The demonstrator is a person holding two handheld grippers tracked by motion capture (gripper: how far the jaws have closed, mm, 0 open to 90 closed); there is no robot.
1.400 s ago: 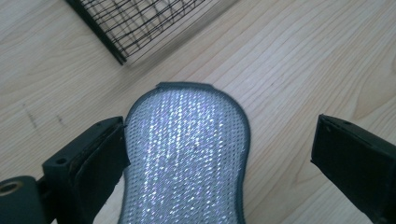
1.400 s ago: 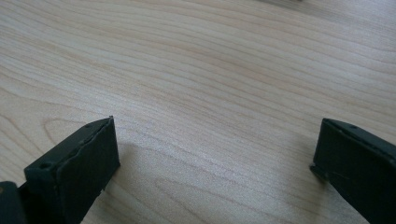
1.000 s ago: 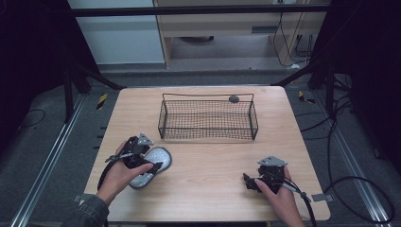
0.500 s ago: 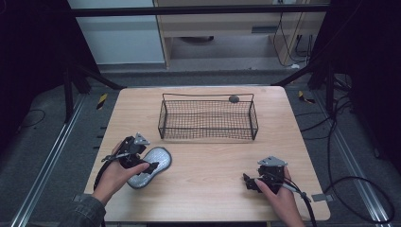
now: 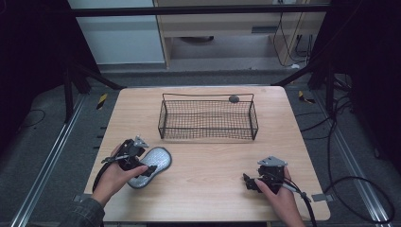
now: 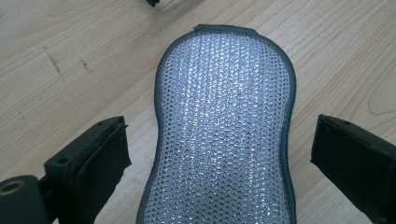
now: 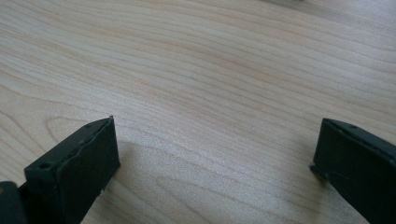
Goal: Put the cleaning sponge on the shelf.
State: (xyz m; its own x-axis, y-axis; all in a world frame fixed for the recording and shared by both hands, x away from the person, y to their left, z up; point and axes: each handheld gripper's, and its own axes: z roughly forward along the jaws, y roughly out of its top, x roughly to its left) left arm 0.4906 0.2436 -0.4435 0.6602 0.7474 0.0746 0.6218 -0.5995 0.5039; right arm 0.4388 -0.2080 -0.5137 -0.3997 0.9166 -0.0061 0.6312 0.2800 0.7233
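A silver-grey mesh scouring pad (image 5: 152, 165) lies flat on the wooden table (image 5: 208, 165) at the front left. My left gripper (image 5: 146, 166) is open and straddles the pad's near end. In the left gripper view the pad (image 6: 224, 121) runs up between the two black jaws of the left gripper (image 6: 222, 156), with a gap on each side. My right gripper (image 5: 247, 181) rests near the front right edge, held by a hand. In the right gripper view the right gripper (image 7: 215, 158) stands open over bare wood.
A black wire basket (image 5: 208, 138) stands at the back middle of the table. A small dark round object (image 5: 233, 99) lies just behind its far rim. Cables trail off the table's right side.
The left hand has shifted slightly at the pad's near end. The pad and the right gripper have stayed where they were.
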